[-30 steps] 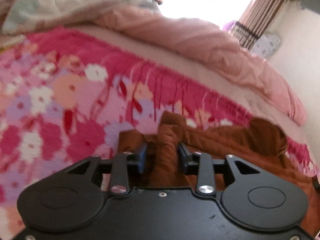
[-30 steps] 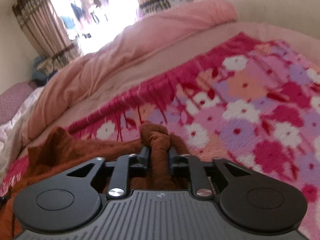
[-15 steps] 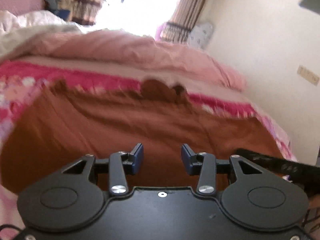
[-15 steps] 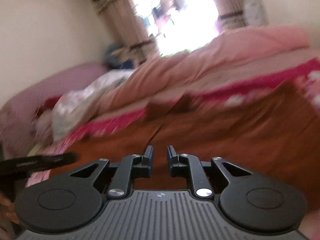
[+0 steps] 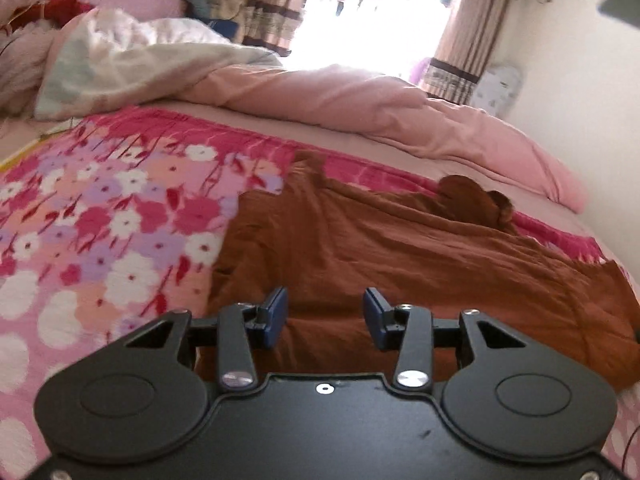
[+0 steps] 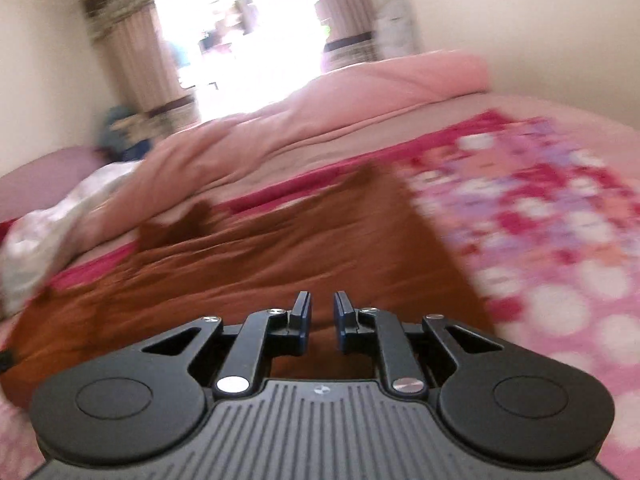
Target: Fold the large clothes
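Note:
A large brown garment (image 5: 400, 248) lies spread flat on the pink floral blanket (image 5: 104, 220). Its far corners stick up a little. My left gripper (image 5: 325, 316) is open and empty, just above the garment's near left edge. In the right wrist view the same garment (image 6: 260, 264) fills the middle, blurred by motion. My right gripper (image 6: 321, 320) hovers over its near edge, with its jaws a narrow gap apart and nothing between them.
A rolled pink quilt (image 5: 380, 104) lies along the far side of the bed. A pale crumpled quilt (image 5: 120, 60) is at the far left. Curtains (image 5: 464, 36) and a bright window are behind. A white wall (image 5: 580, 100) stands close on the right.
A second ago both grippers were shut on bunched brown fabric. They have let go and pulled back. The garment now lies spread flat, and both grippers hover over its near edge.

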